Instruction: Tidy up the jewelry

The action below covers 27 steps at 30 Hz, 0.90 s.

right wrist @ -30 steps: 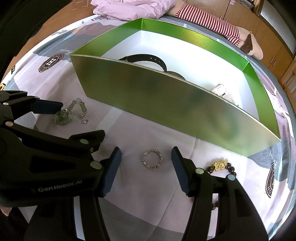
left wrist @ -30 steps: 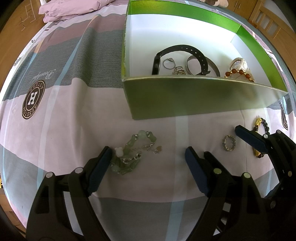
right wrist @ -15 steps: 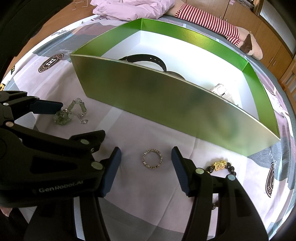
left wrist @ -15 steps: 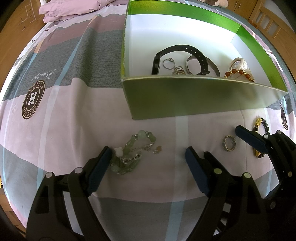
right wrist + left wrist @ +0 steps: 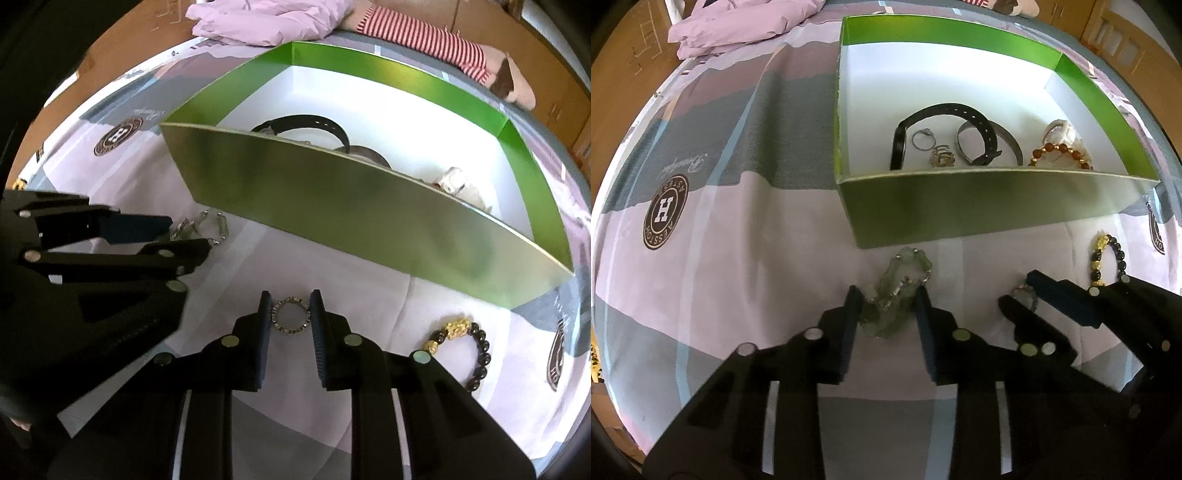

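A green stone bracelet [image 5: 905, 264] lies on the bedsheet just before the green box [image 5: 960, 206]. My left gripper [image 5: 886, 295] is shut on its near end, and the right wrist view shows that gripper [image 5: 188, 232] at the left with the bracelet [image 5: 218, 225] poking out. A small silver ring [image 5: 291, 332] sits flat between the fingers of my right gripper [image 5: 290, 295], both pads touching it. A black-and-gold bead bracelet [image 5: 461, 347] lies loose to the right. The box holds a black watch strap [image 5: 945, 109], rings [image 5: 923, 138], a metal bangle [image 5: 1008, 136] and an amber bead bracelet [image 5: 1060, 151].
The box's tall front wall [image 5: 332, 199] stands right behind both grippers. A rumpled pink quilt [image 5: 738, 26] lies at the far edge of the bed, with a red-striped fabric item [image 5: 424, 37] beside it. The sheet carries a round logo [image 5: 665, 214] at left.
Both grippers went from wide open to shut: the left closed on the green bracelet after moving forward toward the box, the right closed on the silver ring.
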{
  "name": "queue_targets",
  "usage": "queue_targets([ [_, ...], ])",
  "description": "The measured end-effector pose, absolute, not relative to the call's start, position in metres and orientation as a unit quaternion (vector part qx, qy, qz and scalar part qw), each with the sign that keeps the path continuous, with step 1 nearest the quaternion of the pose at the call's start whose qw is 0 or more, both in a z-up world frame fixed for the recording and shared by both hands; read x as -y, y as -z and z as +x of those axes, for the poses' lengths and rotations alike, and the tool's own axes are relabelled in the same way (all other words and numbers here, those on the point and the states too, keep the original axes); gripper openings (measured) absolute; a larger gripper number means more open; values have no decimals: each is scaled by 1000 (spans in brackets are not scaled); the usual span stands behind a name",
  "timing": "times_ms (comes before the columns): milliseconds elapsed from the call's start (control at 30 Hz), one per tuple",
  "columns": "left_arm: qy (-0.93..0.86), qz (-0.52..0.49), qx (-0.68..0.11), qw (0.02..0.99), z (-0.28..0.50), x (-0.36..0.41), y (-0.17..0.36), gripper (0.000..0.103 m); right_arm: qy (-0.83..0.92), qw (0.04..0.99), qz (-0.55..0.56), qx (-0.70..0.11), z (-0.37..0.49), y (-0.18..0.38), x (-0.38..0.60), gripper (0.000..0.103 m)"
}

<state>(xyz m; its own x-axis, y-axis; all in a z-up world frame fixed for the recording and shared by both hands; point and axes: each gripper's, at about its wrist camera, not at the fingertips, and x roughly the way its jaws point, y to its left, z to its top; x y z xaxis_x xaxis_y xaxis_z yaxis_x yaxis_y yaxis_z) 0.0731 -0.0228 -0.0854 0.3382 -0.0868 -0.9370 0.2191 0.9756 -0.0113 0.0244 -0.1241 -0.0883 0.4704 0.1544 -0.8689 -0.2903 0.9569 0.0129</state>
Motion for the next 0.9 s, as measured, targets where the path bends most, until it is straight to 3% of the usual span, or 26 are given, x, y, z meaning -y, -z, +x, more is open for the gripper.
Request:
queue_targets([
  [333, 134, -28, -585, 799, 95, -16, 71, 24, -117, 860, -26, -496, 28, 70, 149, 21],
  [667, 137, -37, -579, 803, 95, -25, 62, 24, -115, 856, -36, -503, 26, 72, 152, 26],
  [767, 136, -34, -577, 805, 78, -14, 60, 24, -111, 852, -53, -508, 26, 78, 147, 54],
  [900, 136, -34, -577, 805, 78, -12, 59, 24, -99, 851, -89, -509, 25, 90, 137, 53],
])
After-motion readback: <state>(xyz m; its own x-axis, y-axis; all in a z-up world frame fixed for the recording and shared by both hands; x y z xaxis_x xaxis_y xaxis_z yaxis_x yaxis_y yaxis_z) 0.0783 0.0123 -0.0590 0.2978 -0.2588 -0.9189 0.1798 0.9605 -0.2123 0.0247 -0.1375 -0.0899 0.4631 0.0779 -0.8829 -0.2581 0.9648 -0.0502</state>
